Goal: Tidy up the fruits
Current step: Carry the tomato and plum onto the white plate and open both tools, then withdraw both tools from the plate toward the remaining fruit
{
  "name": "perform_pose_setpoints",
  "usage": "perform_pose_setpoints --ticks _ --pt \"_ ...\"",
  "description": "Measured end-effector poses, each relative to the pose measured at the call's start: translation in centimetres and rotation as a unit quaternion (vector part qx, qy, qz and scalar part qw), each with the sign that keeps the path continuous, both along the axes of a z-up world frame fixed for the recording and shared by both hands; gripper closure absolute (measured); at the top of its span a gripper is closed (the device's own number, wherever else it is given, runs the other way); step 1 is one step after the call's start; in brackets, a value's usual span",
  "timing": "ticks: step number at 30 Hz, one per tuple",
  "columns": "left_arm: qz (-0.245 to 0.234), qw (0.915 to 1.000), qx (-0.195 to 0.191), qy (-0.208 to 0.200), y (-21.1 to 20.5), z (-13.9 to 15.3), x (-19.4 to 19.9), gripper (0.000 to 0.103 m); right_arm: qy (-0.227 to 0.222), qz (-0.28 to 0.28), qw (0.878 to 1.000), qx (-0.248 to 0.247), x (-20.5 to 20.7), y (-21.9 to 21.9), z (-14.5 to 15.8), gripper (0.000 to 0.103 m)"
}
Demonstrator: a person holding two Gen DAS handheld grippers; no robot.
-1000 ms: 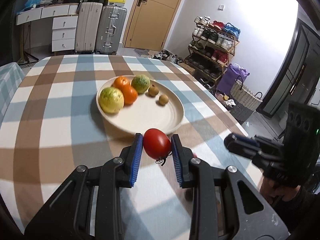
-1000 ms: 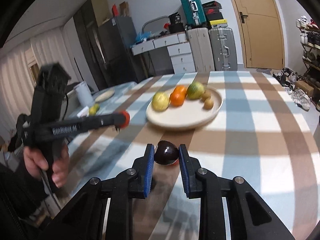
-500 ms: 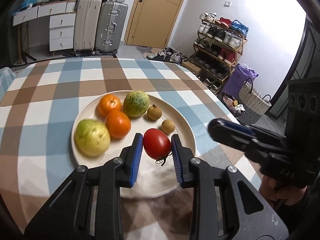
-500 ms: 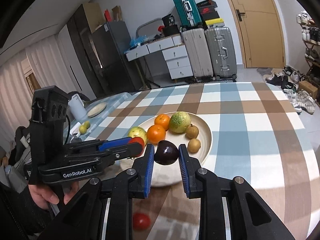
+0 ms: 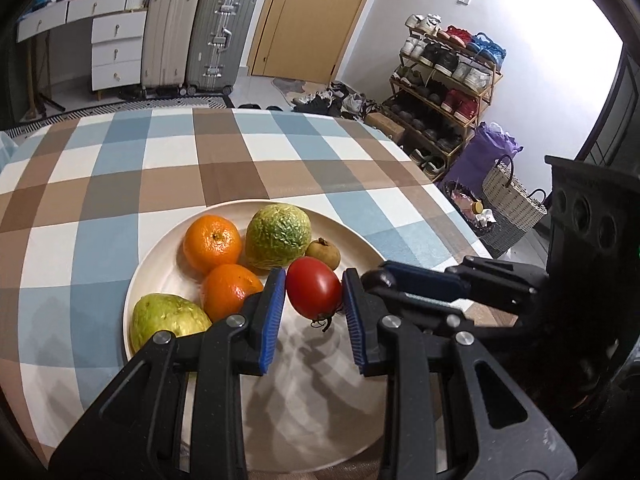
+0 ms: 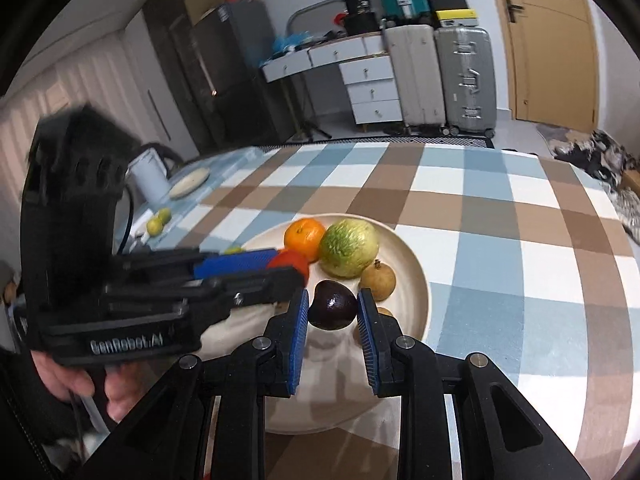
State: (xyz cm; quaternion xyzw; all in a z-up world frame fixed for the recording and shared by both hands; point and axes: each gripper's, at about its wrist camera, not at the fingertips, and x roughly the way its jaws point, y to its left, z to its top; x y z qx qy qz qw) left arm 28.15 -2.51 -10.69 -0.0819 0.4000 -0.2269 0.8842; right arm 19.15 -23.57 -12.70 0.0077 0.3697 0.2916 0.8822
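Hovering over plate [image 5: 160,248]: both loads held above bare near part of plate, already-placed fruit behind. Left gripper [image 5: 314,300] fingers clamped on red tomato [image 5: 313,293], stem down, just right of orange [image 5: 228,290]. Right gripper [image 6: 333,307] fingers clamped on dark avocado [image 6: 333,306], beside small brown fruit [image 6: 377,281]. Grippers close side by side; bare plate directly below each, straight lowering judged sufficient.

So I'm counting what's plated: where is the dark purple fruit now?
The dark purple round fruit is clamped between the right gripper's blue fingers, above the cream plate, near the small brown fruit.
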Motion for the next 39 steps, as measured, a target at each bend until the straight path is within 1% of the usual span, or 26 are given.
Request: perform_pose_setpoints --ticks 3,6,9,13,18,20,21,22,23,24,25,26,27,28,29,30,32,34,35,37,39 --pt "0.001 0.9999 0.005 0.011 -0.1 -0.6 0.4 0.077 0.0 0.008 1.0 -0.014 0.2 0.5 -0.6 0.078" --pt "0.003 0.9996 -0.01 0.027 0.3 -1.1 1.0 0.077 0.002 0.011 1.0 -0.025 0.4 0.7 -1.0 0.078" --pt "0.007 0.9995 -0.011 0.029 0.3 -1.2 1.2 0.077 -0.001 0.018 0.999 -0.031 0.6 0.9 -1.1 0.078" --pt "0.008 0.9991 -0.025 0.034 0.7 -1.2 1.5 0.077 -0.002 0.022 0.999 -0.038 1.1 1.2 -1.3 0.078" --pt "0.014 0.9982 -0.046 0.036 1.3 -0.9 1.5 0.077 0.0 0.014 1.0 -0.024 1.6 1.0 -1.4 0.078" --pt "0.01 0.9983 -0.048 0.032 1.3 -0.6 1.2 0.077 0.005 0.01 1.0 -0.025 1.9 1.1 -1.5 0.076" --pt "0.011 0.9985 -0.046 0.028 1.4 -0.3 0.9 0.076 0.006 0.006 1.0 -0.026 2.0 1.1 -1.5 0.066" --pt "0.012 0.9986 -0.047 0.021 1.5 0.1 0.5 0.075 0.006 0.002 1.0 -0.025 2.0 1.0 -1.5 0.053" --pt "0.012 0.9985 -0.05 0.018 1.7 0.4 0.3 0.074 0.003 0.0 1.0 -0.017 2.0 0.7 -1.4 0.05" --pt "0.015 0.9984 -0.051 0.016 1.9 0.7 0.0 0.07 0.0 -0.003 1.0 -0.01 1.8 0.5 -1.1 0.049" --pt "0.02 0.9984 -0.052 0.014 2.1 1.0 -0.3 0.062 -0.003 -0.007 1.0 -0.006 1.6 0.3 -0.8 0.049" --pt "0.024 0.9983 -0.051 0.011 2.4 1.4 -0.7 0.057 -0.008 -0.013 1.0 -0.001 1.3 -0.1 -0.4 0.049" --pt "0.029 0.9981 -0.053 0.009 2.7 1.7 -1.2 0.049 -0.013 -0.017 1.0 0.003 0.9 -0.3 -0.1 0.047" --pt "0.029 0.9979 -0.057 0.008 2.9 1.9 -1.6 0.046 -0.018 -0.021 1.0 0.007 0.6 -0.6 0.3 0.042" --pt "0.026 0.9978 -0.061 0.007 3.1 2.3 -2.1 0.046 -0.024 -0.026 0.999 0.013 0.1 -0.9 0.7 0.039" --pt "0.027 0.998 -0.058 0.004 3.1 2.6 -2.7 0.045 -0.032 -0.031 0.999 0.017 -0.5 -1.3 1.1 0.034" --pt "0.03 0.9986 -0.043 -0.011 3.2 3.5 -4.1 0.04 -0.047 -0.042 0.998 0.019 -1.5 -1.8 1.9 0.032" --pt "0.032 0.9985 -0.036 -0.027 3.3 4.3 -5.4 0.023 -0.056 -0.047 0.997 0.025 -2.7 -2.3 2.7 0.031" --pt "0.034 0.9982 -0.03 -0.038 3.3 4.8 -6.3 0.02 -0.061 -0.053 0.996 0.027 -3.4 -2.6 3.1 0.028" --pt "0.037 0.9975 -0.017 -0.057 3.3 5.7 -7.8 0.019 -0.071 -0.064 0.995 0.027 -4.6 -2.9 3.6 0.017" --pt "0.042 0.9964 0.003 -0.074 3.1 6.4 -9.5 0.017 -0.083 -0.071 0.994 0.031 -6.0 -3.3 4.2 0.014"
